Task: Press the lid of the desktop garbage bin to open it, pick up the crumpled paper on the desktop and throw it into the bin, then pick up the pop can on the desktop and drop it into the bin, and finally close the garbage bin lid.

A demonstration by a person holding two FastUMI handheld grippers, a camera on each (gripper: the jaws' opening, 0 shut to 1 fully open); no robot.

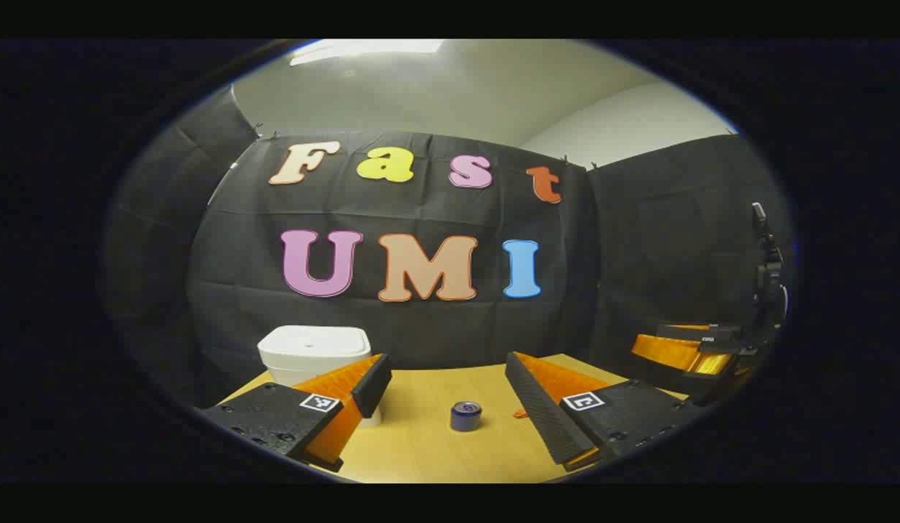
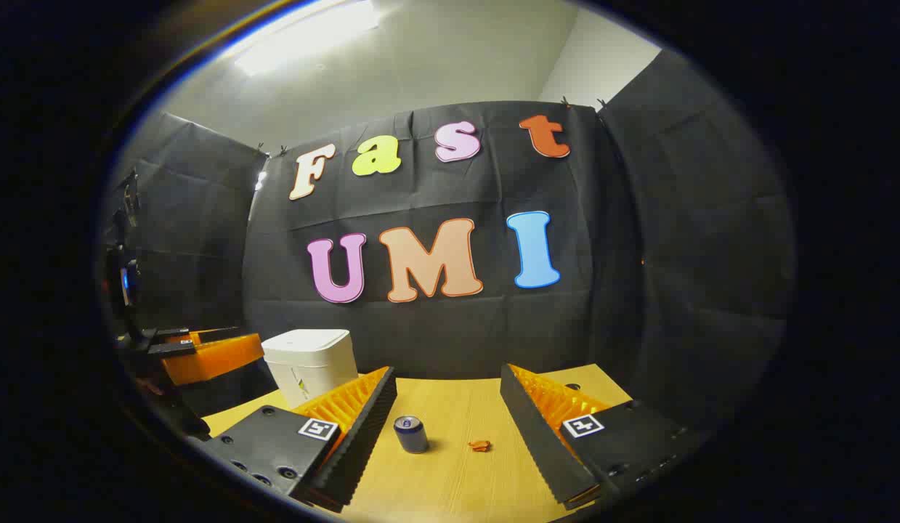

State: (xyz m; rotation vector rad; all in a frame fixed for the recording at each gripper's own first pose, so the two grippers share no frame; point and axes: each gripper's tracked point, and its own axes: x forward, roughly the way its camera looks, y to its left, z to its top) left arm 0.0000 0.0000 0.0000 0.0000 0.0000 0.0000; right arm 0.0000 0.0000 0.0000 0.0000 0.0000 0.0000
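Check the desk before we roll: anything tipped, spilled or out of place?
Nothing stands out. The bin stands upright with its lid down, the pop can stands upright on the desktop, and the crumpled paper lies beside it. No spill. Both grippers are open and hold nothing.

Left gripper (image 1: 450, 388) and right gripper (image 2: 450, 407): wedge-shaped fingers with ribbed inner faces, dark screw-studded mounting blocks, each carrying a square black-and-white fiducial marker.

Your left tool's finger (image 1: 362, 385) hides the bin's (image 1: 313, 349) lower right; the paper (image 1: 520, 414) peeks out at the right finger's nine o'clock.
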